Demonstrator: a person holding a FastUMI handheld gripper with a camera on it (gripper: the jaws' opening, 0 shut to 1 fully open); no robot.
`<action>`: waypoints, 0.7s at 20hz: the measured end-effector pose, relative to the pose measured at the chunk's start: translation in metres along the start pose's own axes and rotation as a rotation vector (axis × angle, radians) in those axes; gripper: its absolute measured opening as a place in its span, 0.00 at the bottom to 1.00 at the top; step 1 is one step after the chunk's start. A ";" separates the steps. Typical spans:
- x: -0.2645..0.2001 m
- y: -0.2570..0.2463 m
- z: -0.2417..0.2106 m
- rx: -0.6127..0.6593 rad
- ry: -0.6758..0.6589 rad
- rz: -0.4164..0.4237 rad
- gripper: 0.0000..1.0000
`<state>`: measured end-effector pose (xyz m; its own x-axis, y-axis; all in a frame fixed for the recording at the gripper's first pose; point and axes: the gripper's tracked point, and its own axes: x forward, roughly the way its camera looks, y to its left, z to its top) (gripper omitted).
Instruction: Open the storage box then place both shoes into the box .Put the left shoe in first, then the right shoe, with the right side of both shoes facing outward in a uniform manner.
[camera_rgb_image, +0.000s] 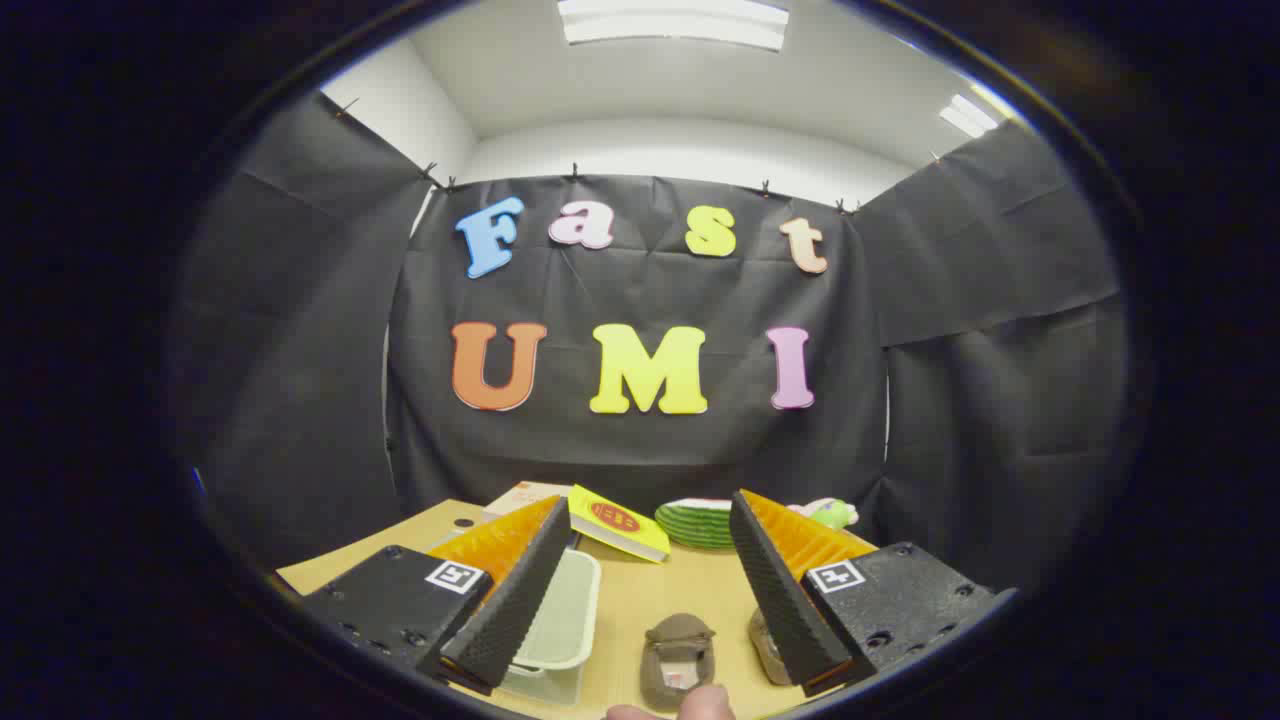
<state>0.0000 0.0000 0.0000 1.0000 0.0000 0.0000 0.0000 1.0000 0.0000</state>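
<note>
My gripper (645, 600) is held above the wooden table (640, 600), open, with nothing between its two black ribbed fingers (510, 610). Below the gap stands a small brown shoe (678, 655), toe pointing away from me. A second brown shoe (768, 645) lies to its right, mostly hidden behind the right finger. The translucent storage box (560, 625) with its pale lid sits to the left of the shoes, partly covered by the left finger. A fingertip of a person's hand (690, 708) shows just in front of the nearer shoe.
At the back of the table lie a yellow book (620, 522) tilted up, a stack of green plates (700, 525), a small pink and green toy (830, 513) and a pale card or box (525, 495). Black cloth walls close the booth behind.
</note>
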 end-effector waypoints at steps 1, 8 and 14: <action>-0.001 0.000 0.000 0.001 -0.002 0.000 1.00; -0.001 0.006 -0.003 0.031 0.029 0.010 1.00; 0.001 0.014 -0.008 0.024 0.057 0.030 1.00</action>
<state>0.0014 0.0138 -0.0078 0.9980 0.0302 -0.0562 -0.0288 0.9993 0.0245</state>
